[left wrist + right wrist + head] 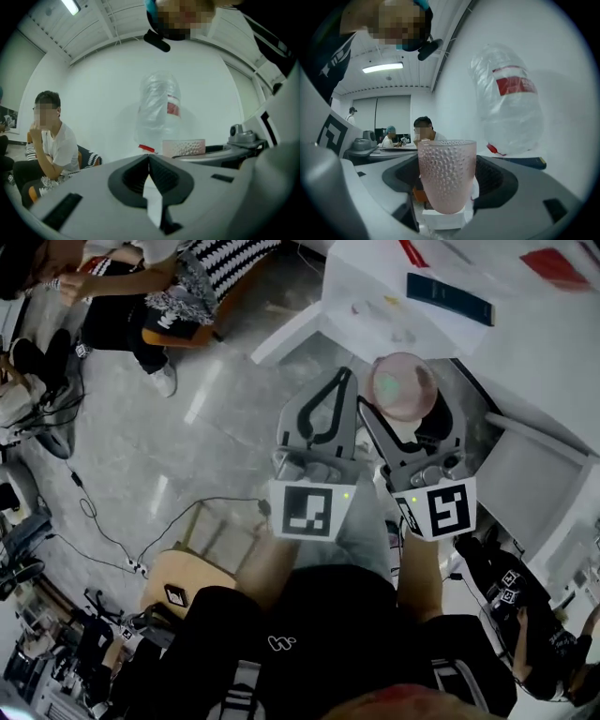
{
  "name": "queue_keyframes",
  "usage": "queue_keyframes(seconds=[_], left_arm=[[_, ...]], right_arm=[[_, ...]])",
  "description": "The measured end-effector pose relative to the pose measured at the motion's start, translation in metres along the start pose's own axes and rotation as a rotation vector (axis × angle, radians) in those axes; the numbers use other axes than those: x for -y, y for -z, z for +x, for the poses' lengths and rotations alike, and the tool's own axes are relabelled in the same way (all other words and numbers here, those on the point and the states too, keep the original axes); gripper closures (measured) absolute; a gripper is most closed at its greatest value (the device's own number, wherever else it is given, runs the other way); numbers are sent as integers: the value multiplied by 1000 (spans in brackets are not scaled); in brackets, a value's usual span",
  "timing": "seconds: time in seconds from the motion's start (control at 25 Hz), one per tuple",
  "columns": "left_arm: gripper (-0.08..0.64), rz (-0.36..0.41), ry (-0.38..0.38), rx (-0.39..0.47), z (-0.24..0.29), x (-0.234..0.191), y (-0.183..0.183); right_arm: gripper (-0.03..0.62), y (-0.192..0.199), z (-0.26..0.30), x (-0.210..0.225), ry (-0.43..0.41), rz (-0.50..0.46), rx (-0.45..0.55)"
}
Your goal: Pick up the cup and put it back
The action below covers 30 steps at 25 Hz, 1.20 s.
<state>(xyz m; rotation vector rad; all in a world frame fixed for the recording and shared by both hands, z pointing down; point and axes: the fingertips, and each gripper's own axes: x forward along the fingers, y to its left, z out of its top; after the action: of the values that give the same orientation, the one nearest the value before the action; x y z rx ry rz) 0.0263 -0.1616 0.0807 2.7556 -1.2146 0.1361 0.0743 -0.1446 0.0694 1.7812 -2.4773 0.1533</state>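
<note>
A pink dimpled cup [403, 385] is clamped upright between the jaws of my right gripper [405, 411], held in the air by the near edge of the white table [525, 343]. In the right gripper view the cup [446, 176] fills the gap between the jaws of the right gripper [446, 190]. My left gripper [339, 381] hangs just left of the cup, shut with nothing in it. In the left gripper view the left gripper's [149, 158] tips meet, and the cup's rim [183, 147] shows to their right.
A crumpled clear plastic bottle [511, 98] with a red label lies on the table, with a dark blue booklet [450, 298] near it. A seated person [49, 140] is off to the left. Cables [141, 540] and a wooden stool [202, 563] are on the floor below.
</note>
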Motion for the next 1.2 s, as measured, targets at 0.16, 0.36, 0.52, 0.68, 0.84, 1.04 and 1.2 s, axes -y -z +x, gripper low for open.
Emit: queue_keyframes(seconds=[0.16,0.36,0.52,0.68,0.84,1.04,1.2], left_arm=[[546,-28,-42,-14,34,-9,72],[546,-63,-75,-89,69,-8,160],[546,-68,-115,-102,82,-14,233],[546,-66,-173,-113,90,-16,311],[546,-79,-166,-156,98,-21,387],[546,-143,-137,-137,115,-27,453],[546,-72,-94,-86,140,-28,497]], right_arm=[[222,71,23,21,-21,-30,-38],[221,156,37,47,-21,24,-66],[221,235,47,52,-59,9,-121],[222,317,52,55,-106,-12,-188],[222,390,61,56,-134,6,-219],[222,456,74,65,-124,37,-180],[222,505,85,81,-98,11,-150]])
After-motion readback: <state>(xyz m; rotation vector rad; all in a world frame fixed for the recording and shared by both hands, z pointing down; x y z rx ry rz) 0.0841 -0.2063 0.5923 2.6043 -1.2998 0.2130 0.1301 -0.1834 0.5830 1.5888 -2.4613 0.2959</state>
